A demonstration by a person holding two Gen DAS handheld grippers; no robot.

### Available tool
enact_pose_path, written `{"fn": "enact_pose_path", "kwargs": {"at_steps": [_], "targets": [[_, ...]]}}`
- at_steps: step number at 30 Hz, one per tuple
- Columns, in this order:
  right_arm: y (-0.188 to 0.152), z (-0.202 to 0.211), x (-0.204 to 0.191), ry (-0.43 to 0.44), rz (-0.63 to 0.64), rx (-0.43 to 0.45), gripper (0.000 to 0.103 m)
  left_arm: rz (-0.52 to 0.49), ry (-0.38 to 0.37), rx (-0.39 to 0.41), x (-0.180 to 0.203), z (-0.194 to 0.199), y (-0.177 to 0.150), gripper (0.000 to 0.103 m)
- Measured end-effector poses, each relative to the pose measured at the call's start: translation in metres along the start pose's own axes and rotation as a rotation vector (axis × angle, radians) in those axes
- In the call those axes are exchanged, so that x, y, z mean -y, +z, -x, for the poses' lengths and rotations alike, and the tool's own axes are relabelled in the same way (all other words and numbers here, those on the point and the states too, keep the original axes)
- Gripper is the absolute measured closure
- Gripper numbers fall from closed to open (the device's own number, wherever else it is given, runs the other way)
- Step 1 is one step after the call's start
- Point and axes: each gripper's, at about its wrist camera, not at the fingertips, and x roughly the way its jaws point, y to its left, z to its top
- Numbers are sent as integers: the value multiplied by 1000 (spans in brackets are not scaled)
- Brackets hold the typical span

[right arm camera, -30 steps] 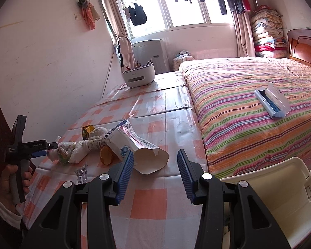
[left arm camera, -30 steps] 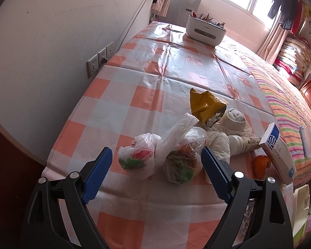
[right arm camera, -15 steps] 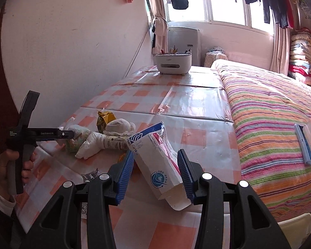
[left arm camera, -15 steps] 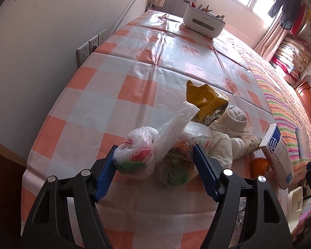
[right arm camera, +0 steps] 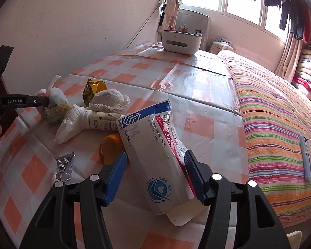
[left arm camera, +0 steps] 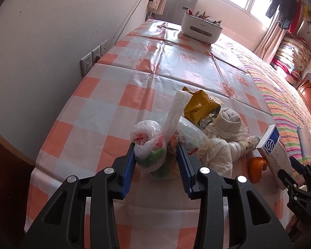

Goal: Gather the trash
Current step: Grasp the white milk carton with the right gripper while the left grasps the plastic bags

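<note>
A pile of trash lies on the orange-checked table (left arm camera: pixel 105 112). My left gripper (left arm camera: pixel 156 157) has closed on a knotted clear plastic bag of scraps (left arm camera: pixel 150 145), with a second bag (left arm camera: pixel 188 137) against its right finger. Beside them lie a yellow wrapper (left arm camera: pixel 199 105), a white sock (left arm camera: pixel 228 118), a small bottle (right arm camera: pixel 101 120) and an orange peel (right arm camera: pixel 111 150). My right gripper (right arm camera: pixel 155 166) straddles a torn white-and-blue tablet box (right arm camera: pixel 155 151); its jaws stand at the box's sides, not pressed in.
A foil scrap (right arm camera: pixel 65 166) lies at the table's near left. A white caddy (right arm camera: pixel 181 41) stands at the far end. A striped bed (right arm camera: pixel 275 120) runs along the right, with a blue-white case (right arm camera: pixel 305 157) on it. Wall sockets (left arm camera: pixel 93 59) are on the left.
My left gripper moved forward and closed its jaws on the plastic bag. My right gripper moved forward around the tablet box, which now sits between its fingers.
</note>
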Motion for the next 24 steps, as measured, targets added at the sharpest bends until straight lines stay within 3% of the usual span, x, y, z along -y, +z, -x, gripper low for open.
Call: {"fn": "enact_pose_path", "kwargs": {"at_steps": [15,20,24], "targets": [[-9,-25,-3,-96,68,-68,45,-52,-57,95,21,48,-19,65],[-9,-17,0,-85,40,-48,58,-79,-81,111,34,57,-26,65],[-9,-7,3,-60,7,-16,62,-99,-92,120,43,60,-31,65]]}}
